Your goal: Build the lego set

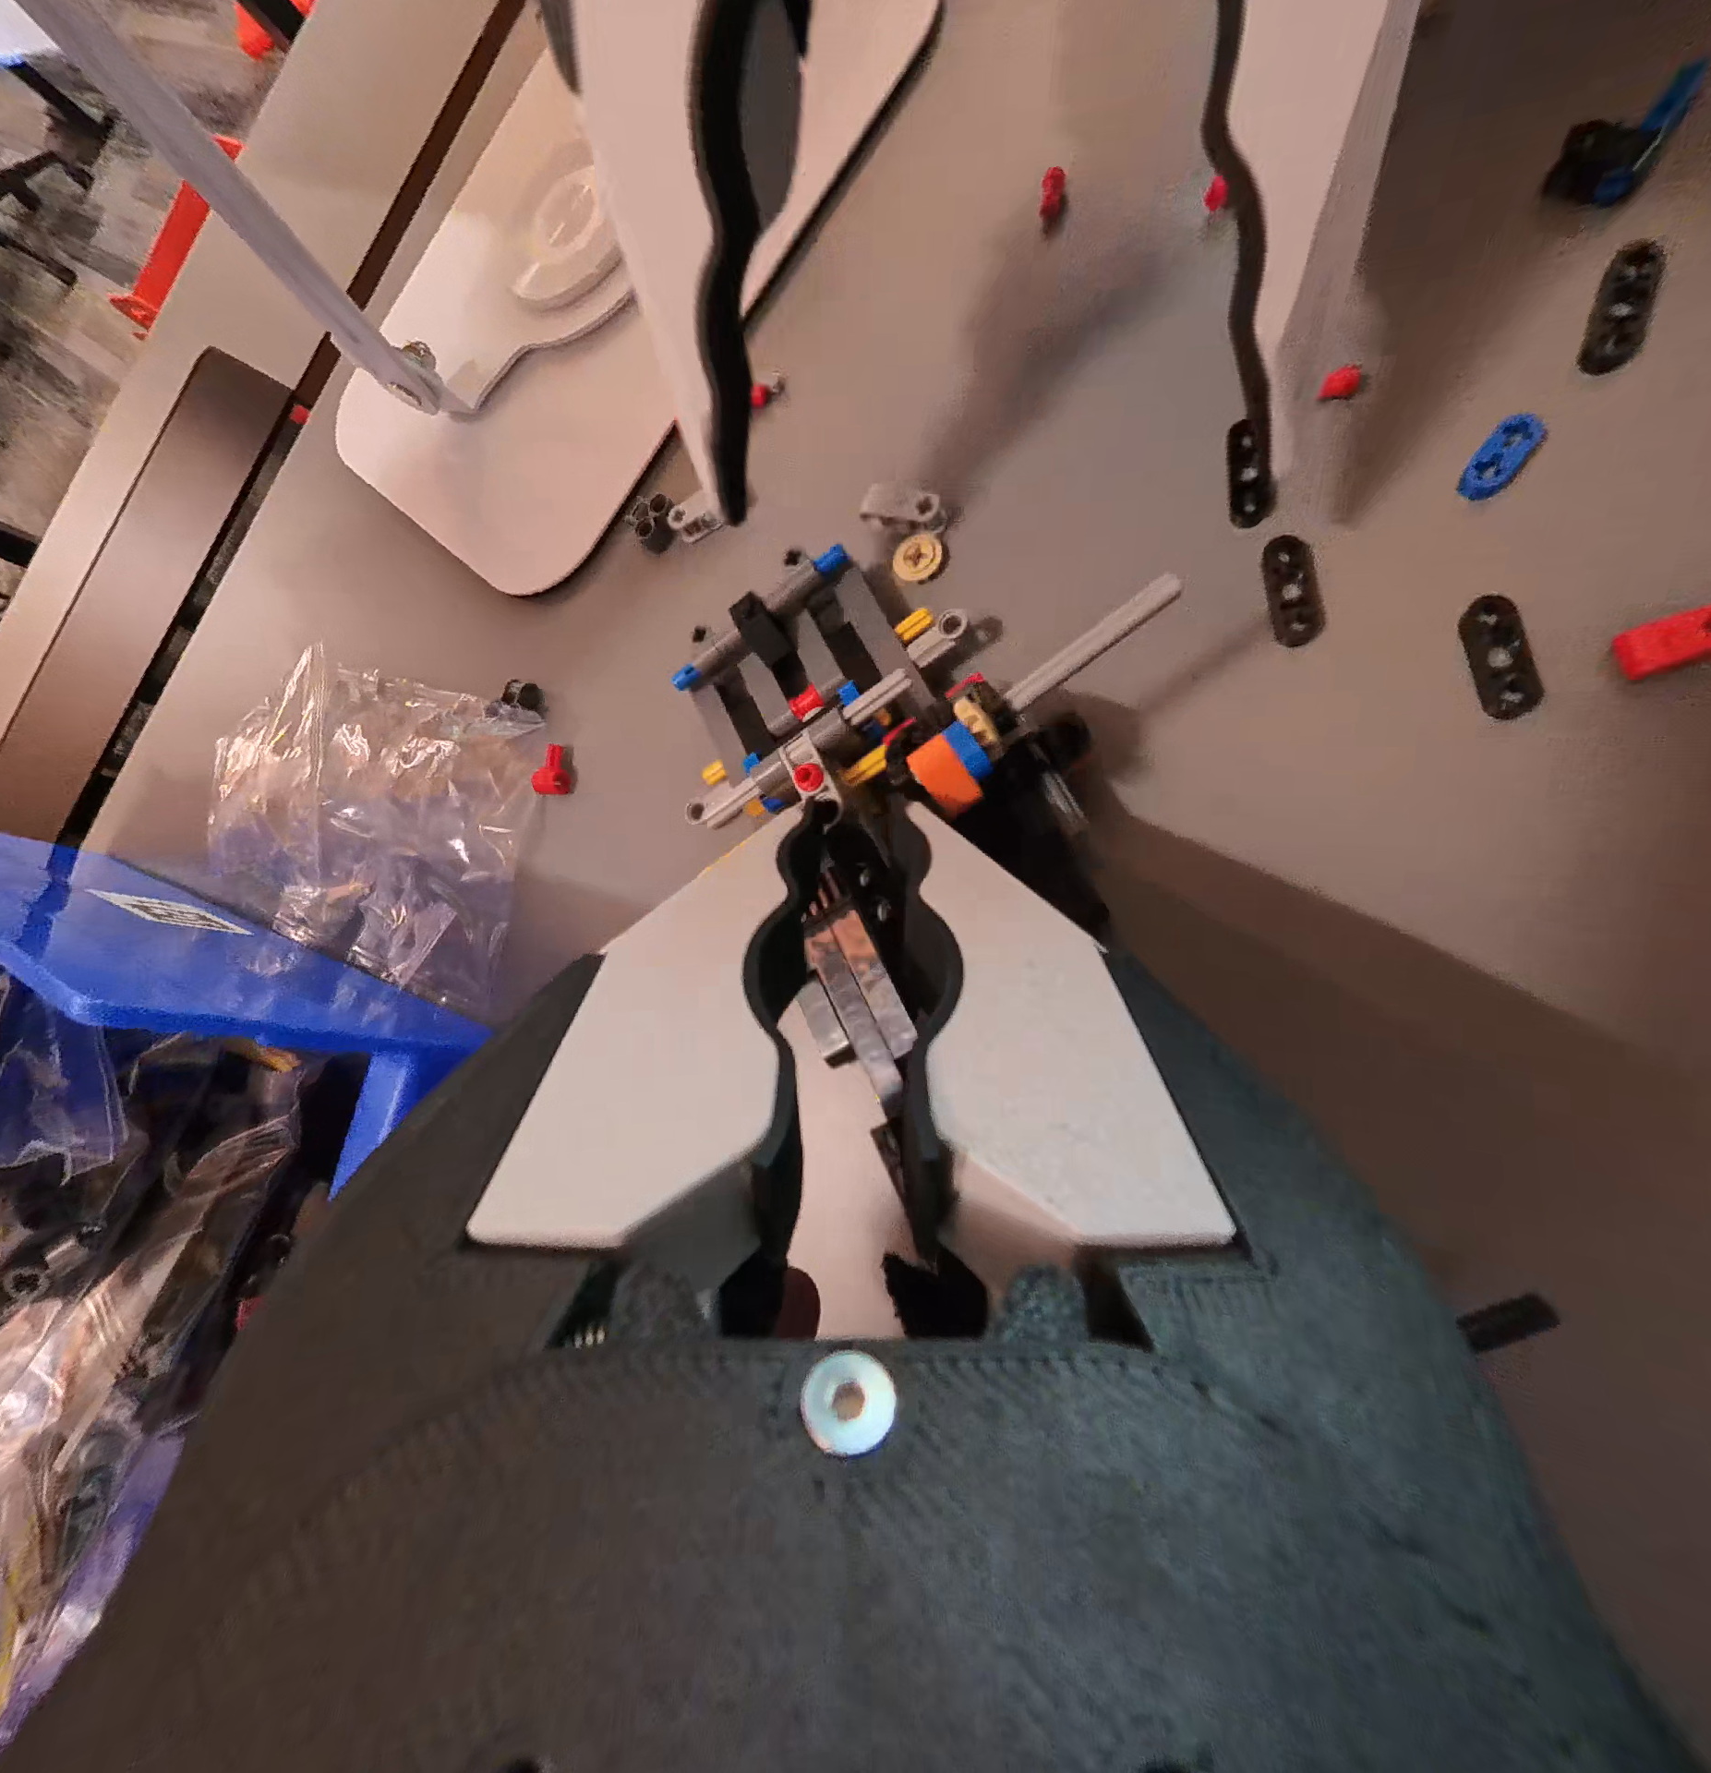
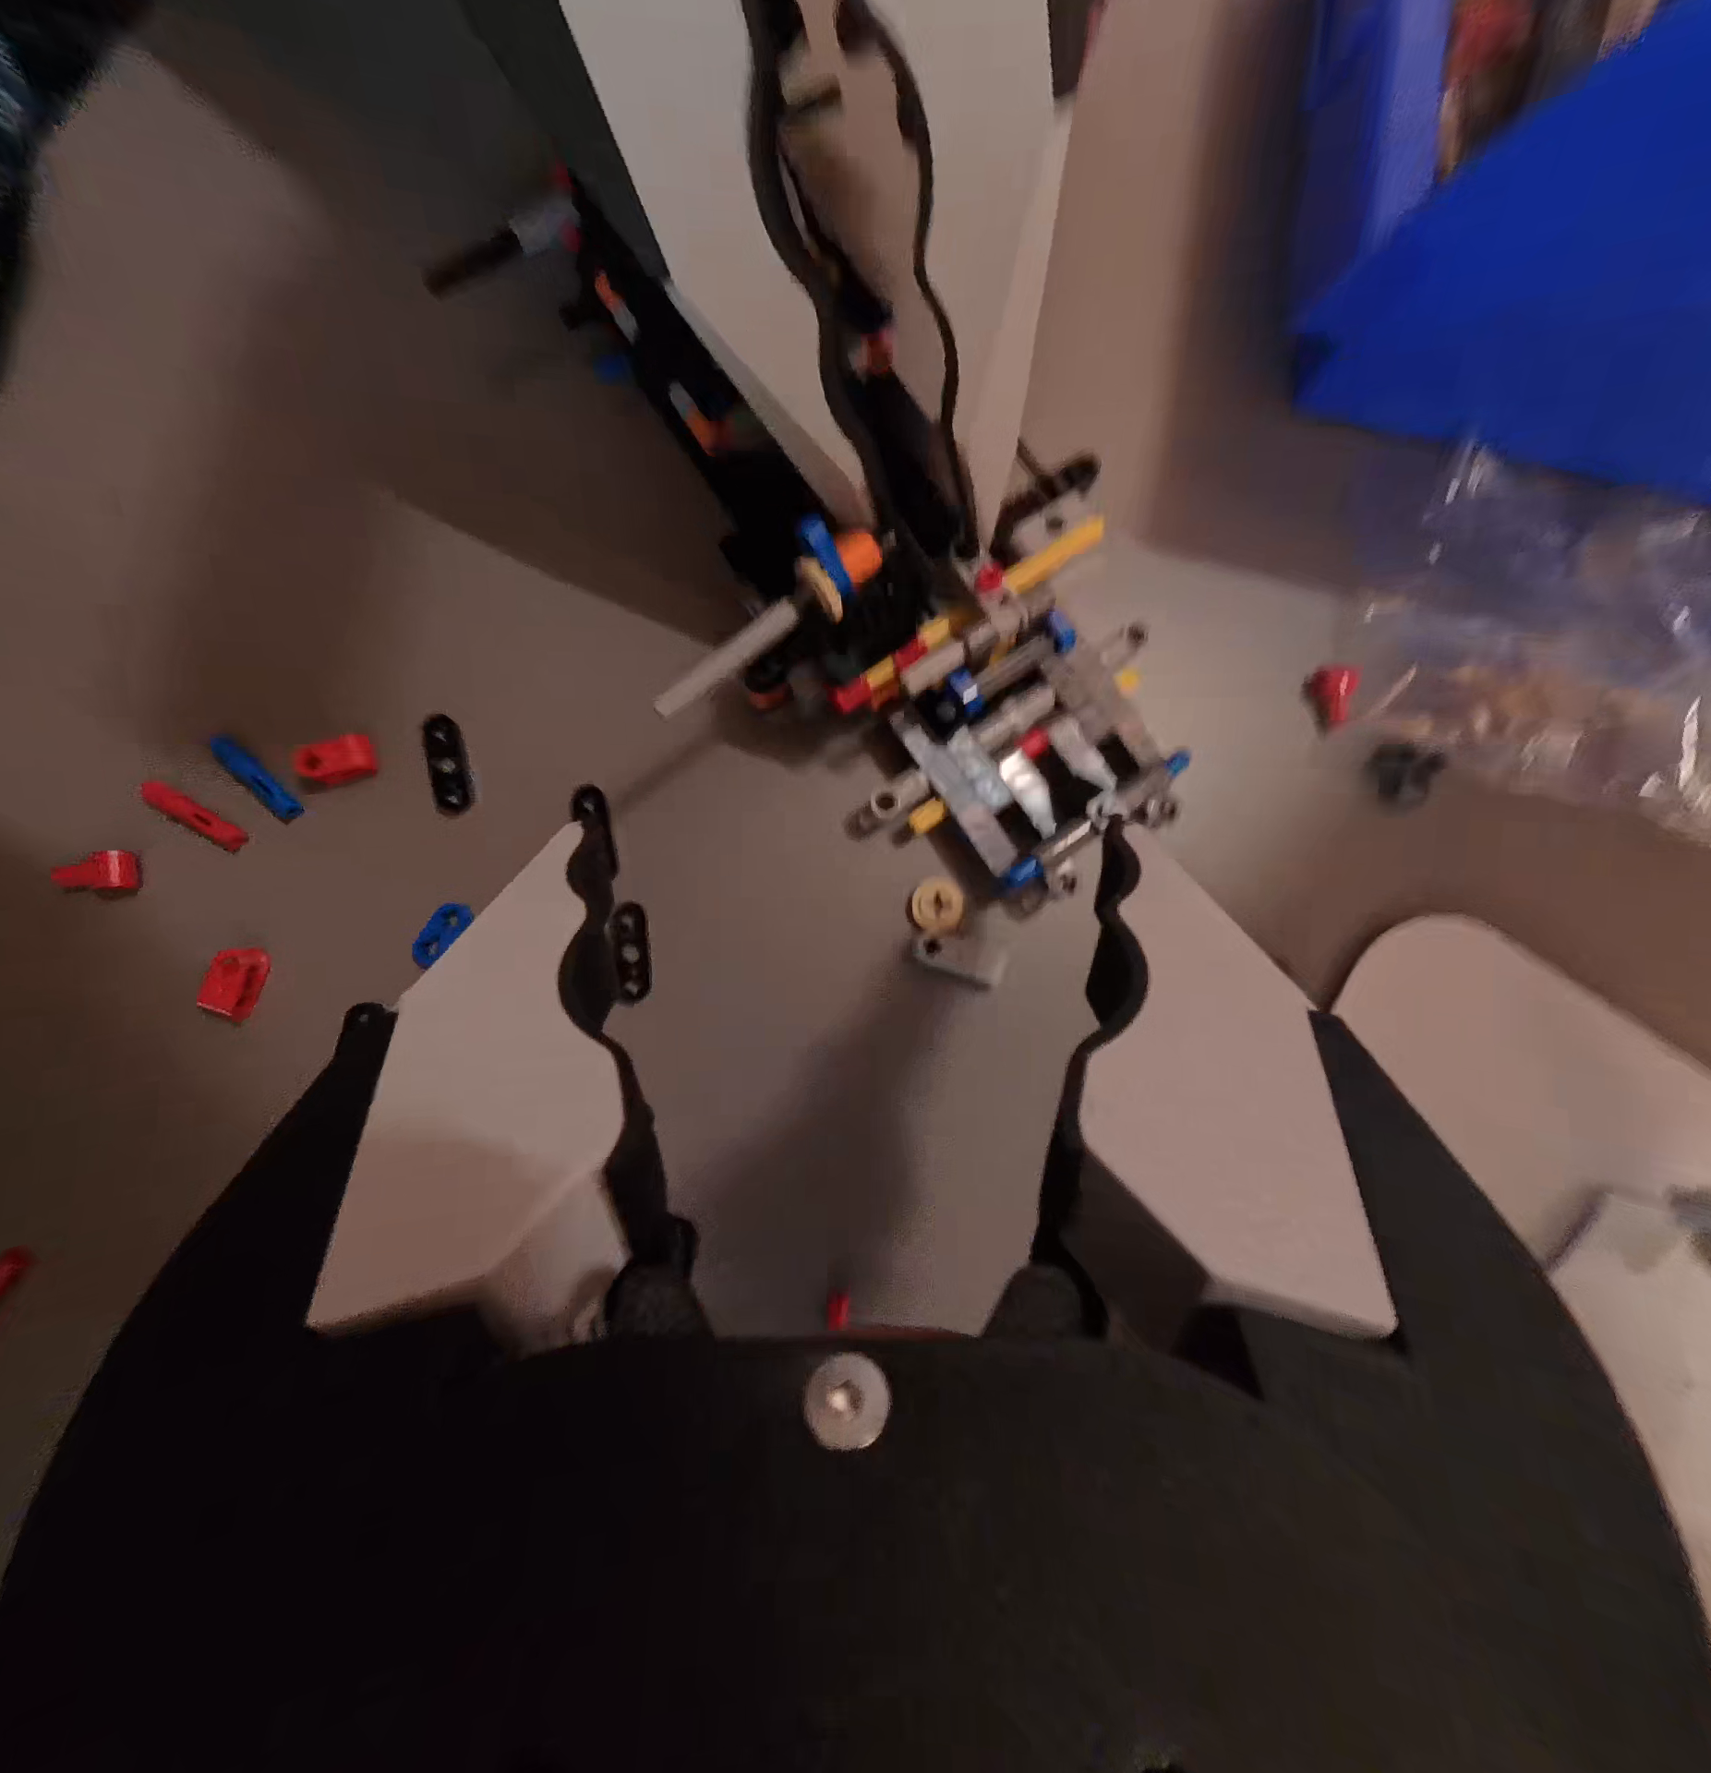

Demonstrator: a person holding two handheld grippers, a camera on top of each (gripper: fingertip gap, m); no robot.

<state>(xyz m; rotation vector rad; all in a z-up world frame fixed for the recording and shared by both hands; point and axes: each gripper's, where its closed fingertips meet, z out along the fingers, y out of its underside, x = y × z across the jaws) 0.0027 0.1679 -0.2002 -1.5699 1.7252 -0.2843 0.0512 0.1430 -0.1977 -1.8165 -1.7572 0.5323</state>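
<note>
The half-built lego assembly (image 1: 813,700), a grey-and-black frame with blue, yellow and red pins and an orange-and-blue drum at one side, sits on the table (image 1: 1312,863) between the two tools. The left tool (image 1: 856,835) has its fingers drawn narrow onto the near end of the frame, by a grey connector with a red pin, and appears to be clamping it. The right tool (image 2: 851,835) comes in from the opposite side with fingers spread wide and nothing between them; one fingertip (image 2: 1115,854) lies just beside the far edge of the frame, the other over the loose black beams (image 2: 631,950). A long grey axle (image 1: 1091,638) juts out sideways from the drum. The risk, as I judge it, is that the wide right tool catches that axle or the frame's corner and twists the build out of the left tool's thin grip, popping pins loose. Scattered red, blue and black parts lie well apart on the table, a clear plastic bag (image 1: 372,796) and a blue bin (image 1: 208,969) at the left tool's side.
</note>
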